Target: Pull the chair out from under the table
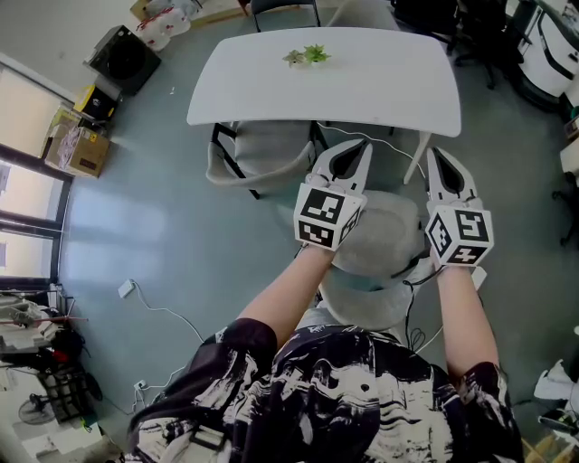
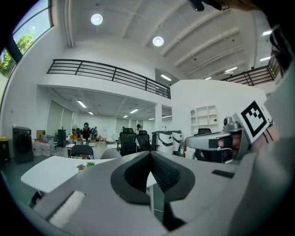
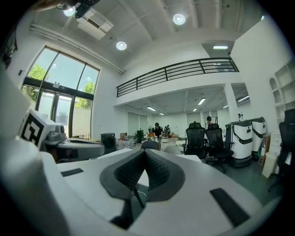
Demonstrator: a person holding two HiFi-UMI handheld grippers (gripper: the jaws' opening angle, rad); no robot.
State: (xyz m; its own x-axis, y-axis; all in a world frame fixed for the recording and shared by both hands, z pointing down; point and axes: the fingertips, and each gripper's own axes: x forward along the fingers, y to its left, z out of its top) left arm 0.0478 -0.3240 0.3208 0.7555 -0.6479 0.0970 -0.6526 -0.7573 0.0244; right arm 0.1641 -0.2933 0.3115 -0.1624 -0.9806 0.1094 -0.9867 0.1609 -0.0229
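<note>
Seen from the head view, a white table (image 1: 389,90) carries a small green plant (image 1: 308,56). One grey armchair (image 1: 262,152) is tucked partly under its near edge on the left. A second grey chair (image 1: 384,237) stands clear of the table, right in front of the person, below both grippers. My left gripper (image 1: 360,145) and right gripper (image 1: 434,154) hover side by side above that chair, pointing at the table. Both are shut with nothing between the jaws. The left gripper view shows shut jaws (image 2: 151,156) and the table (image 2: 46,169). The right gripper view shows the same (image 3: 145,154).
A white cable (image 1: 380,143) runs down from under the table. Black office chairs (image 1: 285,9) stand beyond it. Boxes (image 1: 77,145) and a black unit (image 1: 122,56) line the left wall. Another cable (image 1: 163,312) lies on the grey floor at left.
</note>
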